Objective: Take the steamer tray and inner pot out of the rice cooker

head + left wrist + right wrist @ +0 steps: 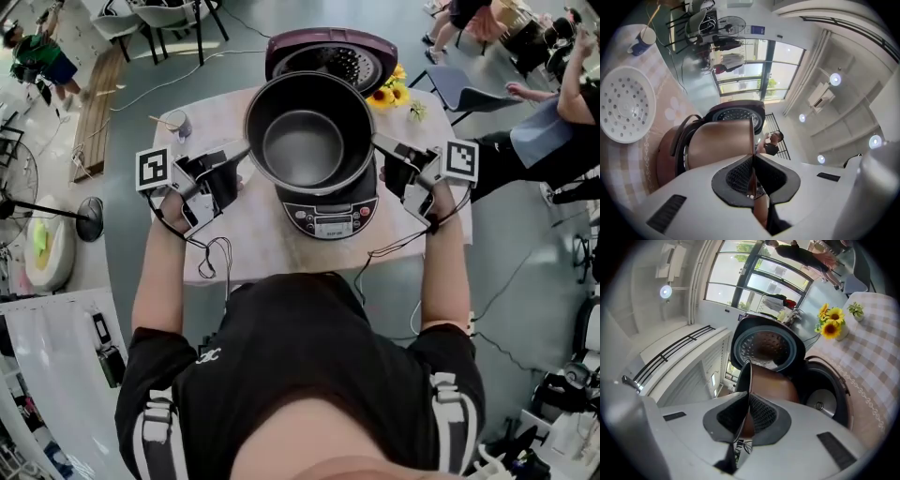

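The dark inner pot (305, 148) hangs empty above the open rice cooker (328, 214), clear of its body. My left gripper (246, 156) is shut on the pot's left rim, and my right gripper (377, 143) is shut on the right rim. In the left gripper view the thin rim runs between the pads at my left gripper (751, 168), with the coppery pot wall (719, 140) beyond. The right gripper (746, 413) pinches the rim the same way, pot wall (771, 385) behind it. The white perforated steamer tray (626, 103) lies on the table to the left.
The cooker's lid (333, 56) stands open behind the pot. A blue cup (180, 124) sits at the table's far left and a sunflower vase (389, 94) at the far right. Cables trail over the table's near edge (253, 267). People and chairs are around.
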A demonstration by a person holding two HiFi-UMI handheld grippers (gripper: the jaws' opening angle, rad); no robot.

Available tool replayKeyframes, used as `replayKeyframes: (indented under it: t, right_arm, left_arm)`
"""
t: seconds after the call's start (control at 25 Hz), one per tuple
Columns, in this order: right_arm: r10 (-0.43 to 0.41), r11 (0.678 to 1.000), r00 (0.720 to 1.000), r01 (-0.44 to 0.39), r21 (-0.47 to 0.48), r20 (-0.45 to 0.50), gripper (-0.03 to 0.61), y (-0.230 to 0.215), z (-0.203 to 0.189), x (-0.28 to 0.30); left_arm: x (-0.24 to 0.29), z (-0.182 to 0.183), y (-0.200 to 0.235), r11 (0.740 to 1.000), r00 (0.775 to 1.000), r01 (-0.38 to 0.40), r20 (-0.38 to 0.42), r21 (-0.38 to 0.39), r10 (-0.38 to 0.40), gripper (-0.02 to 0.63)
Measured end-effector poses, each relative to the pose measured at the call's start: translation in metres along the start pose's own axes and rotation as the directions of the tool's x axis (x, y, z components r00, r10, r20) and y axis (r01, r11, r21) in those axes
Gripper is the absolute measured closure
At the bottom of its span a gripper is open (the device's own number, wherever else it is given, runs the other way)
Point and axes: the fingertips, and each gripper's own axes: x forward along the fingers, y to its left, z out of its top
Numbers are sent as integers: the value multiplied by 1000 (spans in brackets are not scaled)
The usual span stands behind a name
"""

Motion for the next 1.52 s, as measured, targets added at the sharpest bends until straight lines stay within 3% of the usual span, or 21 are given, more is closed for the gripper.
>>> replayKeyframes:
  t: [0.32, 0.64, 0.88, 1.12, 1.32, 1.52]
  right_arm:
    - [59, 998, 998, -59, -10, -30, 562, 42, -45, 52]
    - [88, 996, 991, -87, 13, -104, 562, 80, -128, 157]
    - [109, 993, 982, -99, 71, -155, 561, 59, -146, 193]
    - [74, 997, 969, -70, 24, -235, 561, 47, -198, 242]
    - [46, 998, 959, -36, 42, -278, 561, 40, -247, 280]
    - [-34, 998, 944, 14, -66, -328, 561, 11, -273, 291]
  left_arm:
    - [-82, 1, -24, 1000, 997, 6, 72, 12, -7, 598]
    - [-222, 8, -25, 1000, 990, -29, 139, 11, 27, 598]
    - [-249, 15, -5, 998, 982, -56, 183, 1, 55, 598]
    - [-315, 7, 26, 995, 969, -92, 227, -41, 99, 598]
    - [-376, -5, 63, 986, 956, -127, 252, -109, 151, 598]
    - [-396, -19, 94, 977, 947, -150, 263, -148, 185, 598]
